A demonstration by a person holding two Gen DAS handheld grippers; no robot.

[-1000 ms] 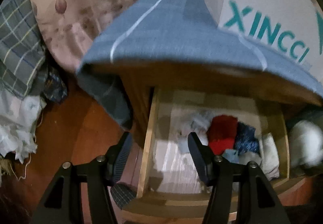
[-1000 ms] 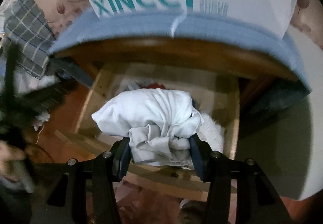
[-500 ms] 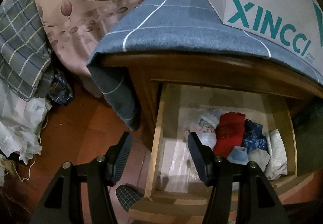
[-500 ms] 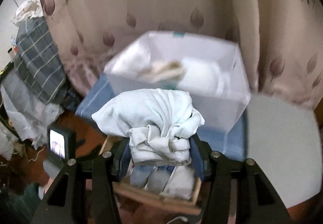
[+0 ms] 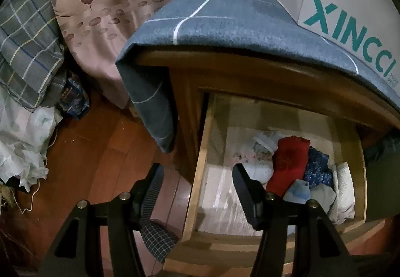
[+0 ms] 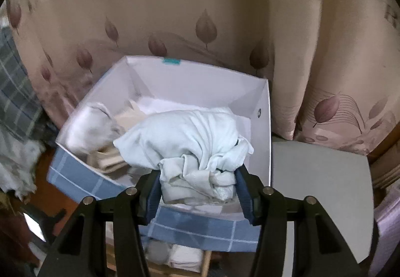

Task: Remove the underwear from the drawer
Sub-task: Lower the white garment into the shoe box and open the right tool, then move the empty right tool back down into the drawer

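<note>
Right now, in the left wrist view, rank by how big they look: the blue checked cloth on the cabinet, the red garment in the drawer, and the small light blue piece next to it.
1. Blue checked cloth, by far the largest.
2. Red garment.
3. Light blue piece, smallest.

I see a blue-grey cloth [image 5: 225, 19] crossed by thin white lines in a wide check. On it sits a white box [image 5: 350, 9] with teal lettering. Behind hangs a beige-pink curtain [image 6: 175, 14] printed with mauve leaves. In the pale wooden drawer [image 5: 197, 177] lie a red piece [image 5: 290, 162], a dark blue speckled piece [image 5: 317, 167] and a light blue one [image 5: 298, 190]. My right claw [image 6: 197, 189] has black arms with blue pads and carries white underwear [image 6: 190, 137]. The floor [image 5: 100, 152] is reddish-brown wood. A grey plaid fabric [image 5: 22, 34] has yellow and white lines.
</note>
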